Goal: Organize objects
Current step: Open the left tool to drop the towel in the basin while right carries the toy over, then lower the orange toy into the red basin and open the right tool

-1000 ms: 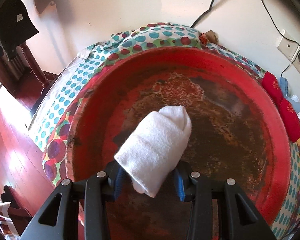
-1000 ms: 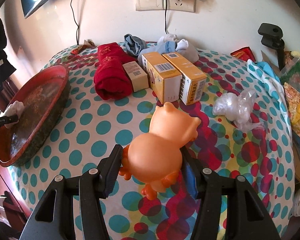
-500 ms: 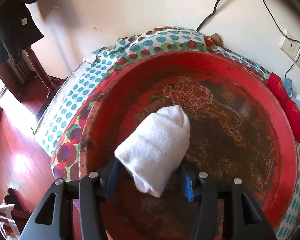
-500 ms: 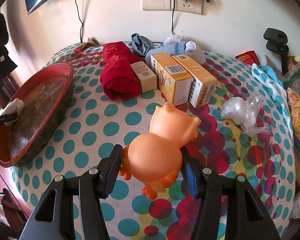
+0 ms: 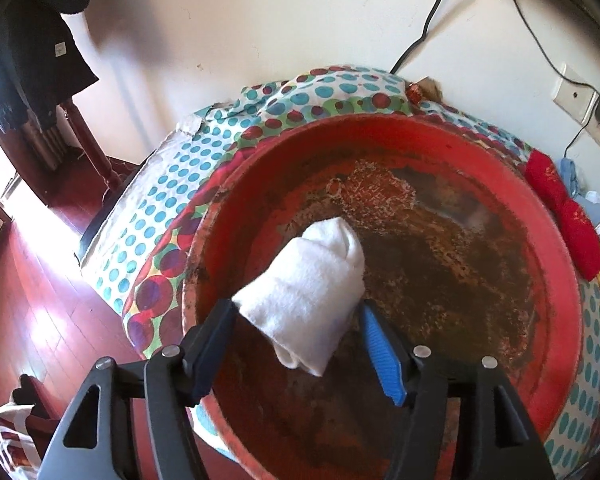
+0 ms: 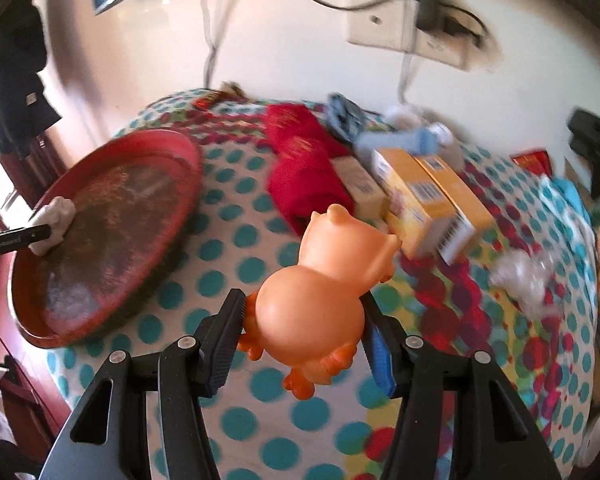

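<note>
The left claw tilts steeply down over the red tray, its jaws opening. The rolled white towel lies between them on the tray's worn bottom; the blue pad on the right stands clear of it, while the left finger sits at its edge, and whether they touch cannot be told.

The right claw also points downward and grips the orange rubber toy animal by its round body, pads pressed on both sides, above the polka-dot surface.

Only the right wrist view shows the rest of the surface: a rolled red cloth, a small beige box and two yellow boxes beside it, and a crumpled clear plastic bag to the right. It also shows the tray from the side, at the surface's left edge, with the towel near its far rim. The left wrist view alone shows the wooden floor below.
</note>
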Demonstrator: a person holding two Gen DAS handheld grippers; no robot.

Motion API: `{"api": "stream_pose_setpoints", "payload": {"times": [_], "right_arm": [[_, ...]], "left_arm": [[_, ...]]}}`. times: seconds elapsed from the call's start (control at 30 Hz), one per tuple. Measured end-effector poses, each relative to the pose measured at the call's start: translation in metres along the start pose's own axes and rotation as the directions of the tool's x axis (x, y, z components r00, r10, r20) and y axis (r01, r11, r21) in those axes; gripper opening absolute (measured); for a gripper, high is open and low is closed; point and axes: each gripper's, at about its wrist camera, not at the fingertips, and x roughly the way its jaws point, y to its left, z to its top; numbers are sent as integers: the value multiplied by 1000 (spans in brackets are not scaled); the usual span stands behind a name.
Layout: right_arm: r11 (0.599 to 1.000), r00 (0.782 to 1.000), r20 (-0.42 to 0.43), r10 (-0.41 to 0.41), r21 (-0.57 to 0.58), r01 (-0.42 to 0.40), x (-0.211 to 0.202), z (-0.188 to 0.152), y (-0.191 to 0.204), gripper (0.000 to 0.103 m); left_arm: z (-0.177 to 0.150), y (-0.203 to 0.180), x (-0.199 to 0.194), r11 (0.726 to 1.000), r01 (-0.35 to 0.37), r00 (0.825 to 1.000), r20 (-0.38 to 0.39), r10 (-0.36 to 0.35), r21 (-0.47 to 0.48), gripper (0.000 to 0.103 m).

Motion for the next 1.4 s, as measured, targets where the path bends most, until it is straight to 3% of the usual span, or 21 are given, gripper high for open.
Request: {"api": "stream_pose_setpoints", "payload": {"times": [0.33,0.67,1.4], "right_arm": [[986,994,24,111,-128,-107,4,34,78,54],[967,993,-24,120,-222,-122,37,50,130,54],[966,994,-98,58,-245,-80,81,54,141,54]], "left_arm": [[-8,-8,-12,999,-21,1000,15,21,32,68],[-9,-8,-15,998,-34,999,25,33,43,68],[-9,-14,-22,996,-55,998,30,53,72,69]]}}
